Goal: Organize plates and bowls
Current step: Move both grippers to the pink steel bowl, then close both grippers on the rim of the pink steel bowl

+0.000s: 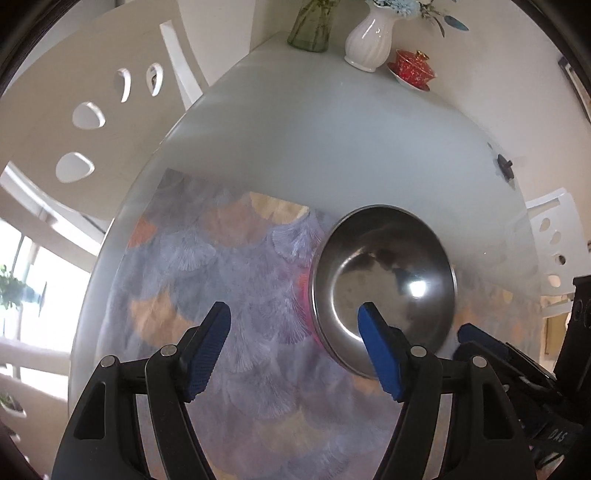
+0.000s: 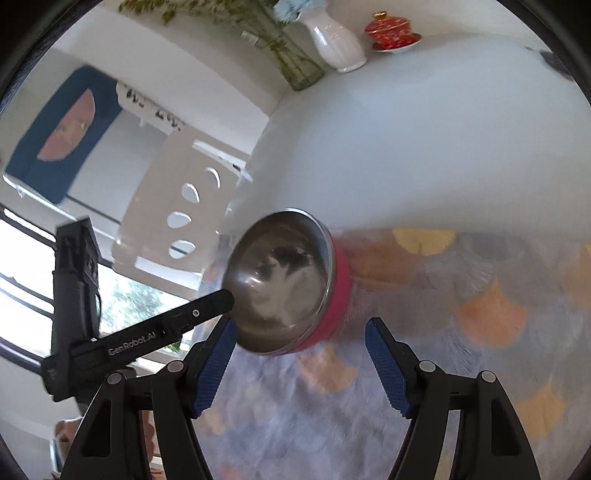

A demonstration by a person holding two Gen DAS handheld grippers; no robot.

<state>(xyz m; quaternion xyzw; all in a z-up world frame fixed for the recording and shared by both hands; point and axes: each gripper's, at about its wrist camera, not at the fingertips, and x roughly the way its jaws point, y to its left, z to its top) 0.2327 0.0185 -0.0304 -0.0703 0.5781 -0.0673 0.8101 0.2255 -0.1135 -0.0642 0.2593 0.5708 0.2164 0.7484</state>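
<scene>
Steel bowl [image 1: 384, 288] with pink outer wall, one item, on the glass table [image 1: 332, 147] near its front edge; rigid, light, slippery, so I judge the rim the hold. My left gripper [image 1: 295, 332] and right gripper [image 2: 299, 354] stand released, holding nothing.

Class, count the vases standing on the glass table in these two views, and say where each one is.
2. A clear glass vase with green stems and a white ribbed vase stand side by side at the table's far edge. Others may lie outside both views.
</scene>
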